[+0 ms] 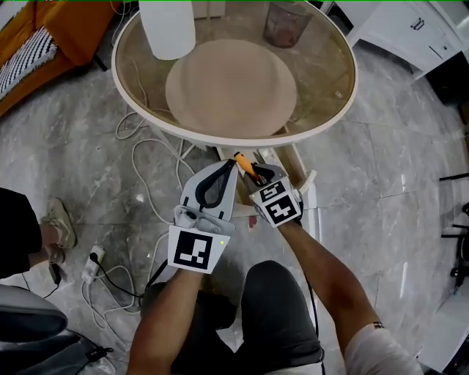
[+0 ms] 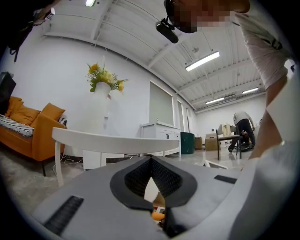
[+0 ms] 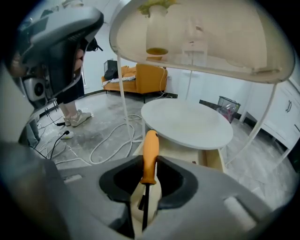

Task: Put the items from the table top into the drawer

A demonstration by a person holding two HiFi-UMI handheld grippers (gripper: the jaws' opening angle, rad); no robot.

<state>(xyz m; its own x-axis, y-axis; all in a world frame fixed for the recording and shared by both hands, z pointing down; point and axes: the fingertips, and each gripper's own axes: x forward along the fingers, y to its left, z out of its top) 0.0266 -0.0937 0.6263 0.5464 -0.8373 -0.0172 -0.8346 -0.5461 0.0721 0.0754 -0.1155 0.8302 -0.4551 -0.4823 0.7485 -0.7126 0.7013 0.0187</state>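
My right gripper point(image 1: 254, 174) is shut on a screwdriver point(image 1: 244, 165) with an orange handle; the handle sticks out ahead of the jaws point(image 3: 150, 152). It hangs just in front of the round glass-topped table point(image 1: 344, 95), above the open wooden drawer point(image 1: 299, 162) under the lower round shelf point(image 3: 187, 124). The drawer point(image 3: 208, 158) shows pale wood inside. My left gripper point(image 1: 230, 164) is right beside it on the left, shut with nothing between its tips point(image 2: 151, 161). A white vase point(image 1: 167, 28) with flowers point(image 2: 105, 77) and a clear cup point(image 1: 287, 22) stand on the table top.
White cables point(image 1: 150, 165) and a power strip point(image 1: 91, 265) lie on the grey floor at the left. An orange sofa point(image 1: 44, 33) stands at the far left, white cabinets point(image 1: 410, 29) at the far right. A person's shoe point(image 1: 60, 223) is at the left.
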